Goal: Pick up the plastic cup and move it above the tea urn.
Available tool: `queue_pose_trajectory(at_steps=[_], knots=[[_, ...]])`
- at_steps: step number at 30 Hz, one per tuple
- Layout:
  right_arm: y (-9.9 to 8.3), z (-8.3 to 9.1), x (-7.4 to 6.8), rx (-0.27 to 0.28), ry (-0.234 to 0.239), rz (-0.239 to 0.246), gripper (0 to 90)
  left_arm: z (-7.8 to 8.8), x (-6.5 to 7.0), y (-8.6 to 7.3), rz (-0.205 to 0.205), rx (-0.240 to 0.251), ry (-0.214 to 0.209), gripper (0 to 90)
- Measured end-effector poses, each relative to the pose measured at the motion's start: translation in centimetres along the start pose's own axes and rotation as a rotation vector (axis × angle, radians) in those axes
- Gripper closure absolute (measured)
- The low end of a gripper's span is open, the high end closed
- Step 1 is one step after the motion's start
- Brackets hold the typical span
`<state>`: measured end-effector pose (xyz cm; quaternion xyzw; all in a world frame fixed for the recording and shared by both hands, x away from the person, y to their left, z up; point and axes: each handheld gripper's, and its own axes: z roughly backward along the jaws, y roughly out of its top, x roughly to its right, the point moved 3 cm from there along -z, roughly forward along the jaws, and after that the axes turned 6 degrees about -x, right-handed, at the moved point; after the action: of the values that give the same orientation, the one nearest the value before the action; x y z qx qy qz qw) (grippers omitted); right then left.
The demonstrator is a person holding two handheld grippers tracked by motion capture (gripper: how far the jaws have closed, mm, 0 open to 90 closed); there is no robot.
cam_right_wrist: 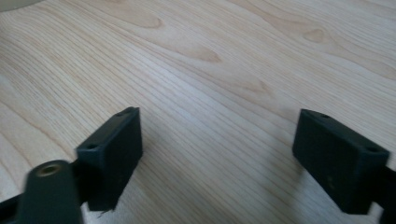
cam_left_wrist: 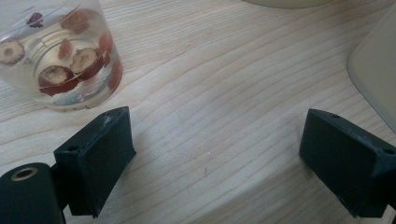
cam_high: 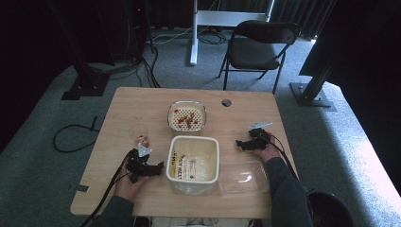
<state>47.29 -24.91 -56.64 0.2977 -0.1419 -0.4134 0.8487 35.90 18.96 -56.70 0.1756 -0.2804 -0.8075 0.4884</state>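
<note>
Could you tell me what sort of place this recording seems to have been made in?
Probably a lab or studio set up for recording, not a kitchen: a wooden table stands on grey carpet between black frame stands, with loose cables on the floor and a folding chair behind.

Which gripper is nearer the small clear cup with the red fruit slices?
Left. The left gripper sits just below the clear cup at the table's left side, jaws open. The right gripper rests across the table, beyond the white tub.
</note>
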Motion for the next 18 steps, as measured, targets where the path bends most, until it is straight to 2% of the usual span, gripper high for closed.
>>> queue_pose_trajectory(at_steps=[2, 6, 7, 11, 14, 18], knots=[[0.0, 0.2, 0.1, -0.014, -0.005, -0.007, 21.5, 0.0, 0.0, 0.0, 0.000, -0.001, 0.001, 10.3], [0.0, 0.9, 0.7, -0.045, -0.067, -0.053, 34.2, 0.0, 0.0, 0.0, 0.000, -0.001, 0.001, 10.3], [0.0, 1.1, 0.8, -0.043, -0.069, -0.065, 36.0, 0.0, 0.0, 0.0, 0.001, -0.001, 0.001, 10.3], [0.0, 2.1, 0.9, -0.034, -0.068, -0.102, 35.9, 0.0, 0.0, 0.0, 0.000, -0.001, 0.001, 10.3], [0.1, 3.4, 0.8, 0.001, -0.060, -0.104, 35.6, 0.0, 0.0, 0.0, 0.000, -0.001, 0.001, 10.3], [0.2, 5.5, 0.5, 0.055, -0.049, -0.116, 41.0, 0.0, 0.0, 0.0, 0.001, -0.001, 0.001, 10.3]])
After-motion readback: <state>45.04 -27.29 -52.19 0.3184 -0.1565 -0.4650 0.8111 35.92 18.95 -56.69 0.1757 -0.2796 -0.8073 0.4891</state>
